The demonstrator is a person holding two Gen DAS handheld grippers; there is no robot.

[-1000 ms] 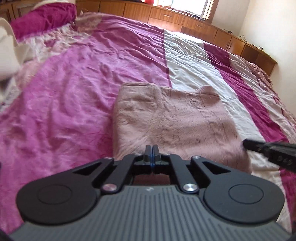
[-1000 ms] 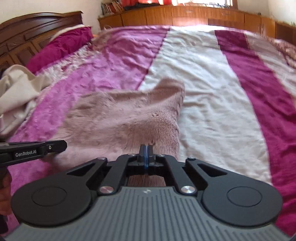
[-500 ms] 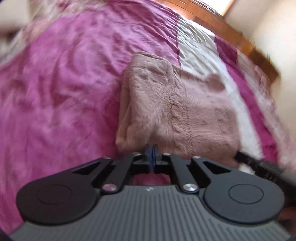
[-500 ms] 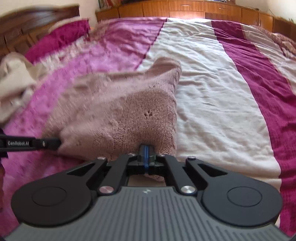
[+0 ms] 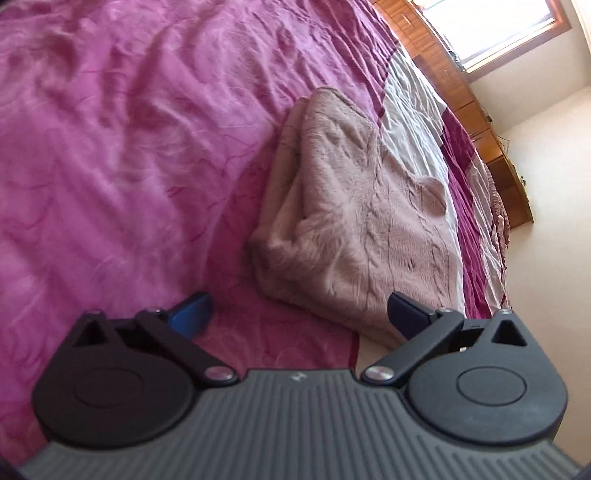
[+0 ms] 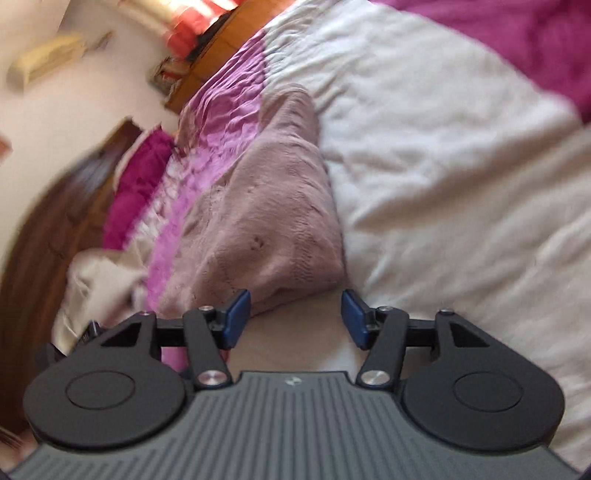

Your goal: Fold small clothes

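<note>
Two views, one folded garment. Left wrist view: left tool [image 5: 297, 314] with jaws spread wide and opening, nothing gripped; blue pads [image 5: 190, 312] clear of any cloth. The pink knit sweater [image 5: 354, 221] lies folded on the bed [image 5: 110, 147], just ahead of the tool and offset to the right, its near corner close to the right-hand fingertip; whether they touch I cannot tell. Sweater straddles the line where the magenta stripe meets the cream stripe. Wooden cabinets [image 5: 472, 110] and a window [image 5: 491, 26] beyond. Right wrist view, blurred and tilted: right tool [image 6: 293, 317] part-way apart and opening, holding nothing. Sweater [image 6: 269, 206] lies directly ahead, its near edge just beyond the fingertips and reaching toward the left pad. A cream cloth [image 6: 99, 280] is heaped to the left, a magenta pillow [image 6: 140, 184] farther back. No readable writing or label in either view.
</note>
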